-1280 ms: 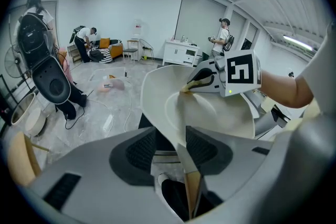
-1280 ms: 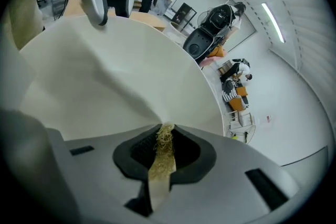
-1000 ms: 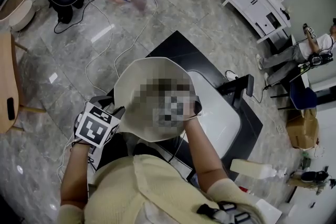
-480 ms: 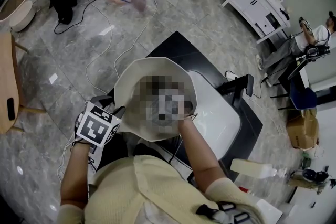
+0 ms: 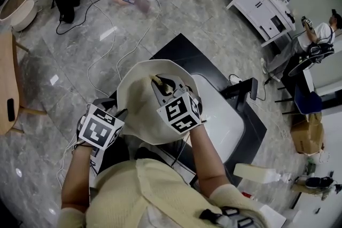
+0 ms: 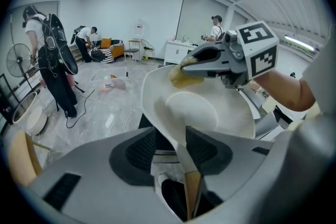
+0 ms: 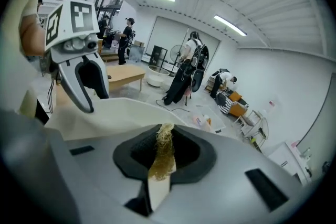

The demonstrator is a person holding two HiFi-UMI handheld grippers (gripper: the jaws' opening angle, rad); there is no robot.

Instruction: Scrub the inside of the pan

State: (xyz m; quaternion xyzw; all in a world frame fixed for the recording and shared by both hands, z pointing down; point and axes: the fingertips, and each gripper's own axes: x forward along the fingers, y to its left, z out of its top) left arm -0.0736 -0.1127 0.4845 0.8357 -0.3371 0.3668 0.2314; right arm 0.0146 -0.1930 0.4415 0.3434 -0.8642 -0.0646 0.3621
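With the left gripper's (image 6: 178,150) jaws clamped on the handle (image 6: 175,134), tilting the pan (image 5: 133,107) over the sink (image 5: 227,120), the right gripper (image 5: 160,84), jaws pinching the scrubber (image 7: 164,155), has just lifted toward the rim, probably between strokes.

Pan (image 5: 133,109) btm behind right gripper (image 5: 159,83)

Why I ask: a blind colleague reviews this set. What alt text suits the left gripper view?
The left gripper grips the handle of a cream pan, tilted so its inside faces the camera. The right gripper holds a yellow scrub pad at the pan's far rim; people stand behind.
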